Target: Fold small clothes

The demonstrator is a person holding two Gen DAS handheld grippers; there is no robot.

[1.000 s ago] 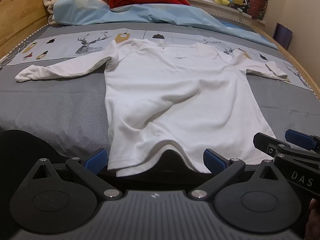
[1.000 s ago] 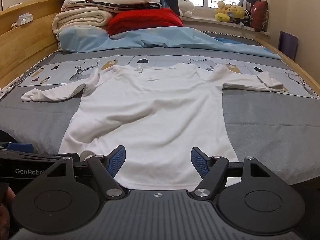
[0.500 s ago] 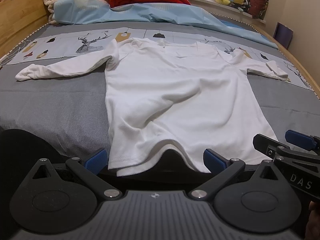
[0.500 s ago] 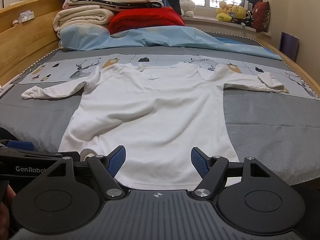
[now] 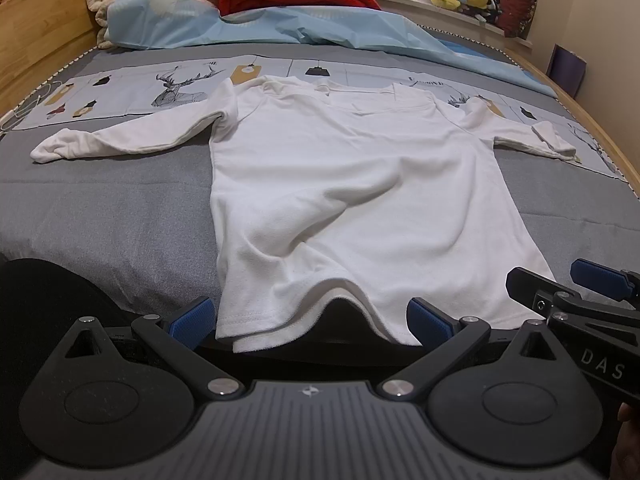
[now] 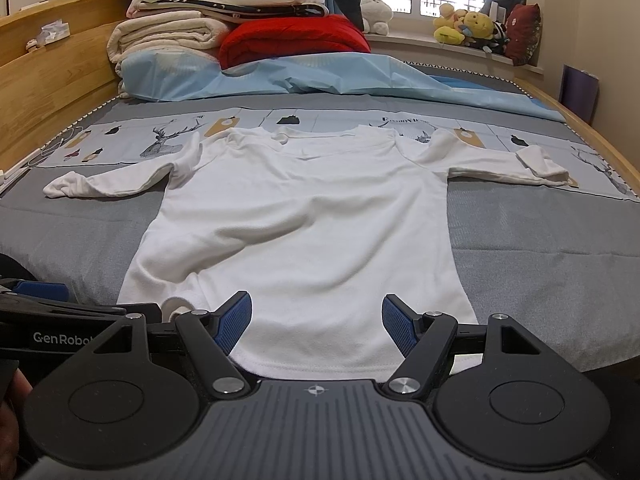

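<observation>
Your white long-sleeved shirt (image 5: 352,184) lies spread on the grey bed cover (image 5: 120,208), neck toward the pillows and both sleeves stretched out to the sides; the far cuff on the right side is turned back on itself. The cloth is rumpled across the lower body, and the near hem bows up in an arch at its middle. Your left claw (image 5: 310,318) sits at that hem with its blue pads wide apart, one pad just outside the shirt's left corner, the other under the hem further right; nothing is gripped between them. Your right claw (image 6: 316,322) is also spread apart, both pads (image 6: 236,320) over the right half of the hem, with cloth lying between them but not pinched. Each claw shows at the edge of the other's view, so they sit side by side along the near edge of the bed. Beyond the shirt lie a light blue quilt (image 6: 320,80), a red blanket (image 6: 292,38), folded cream bedding (image 6: 164,38) and plush toys (image 6: 464,26) on the window sill.
</observation>
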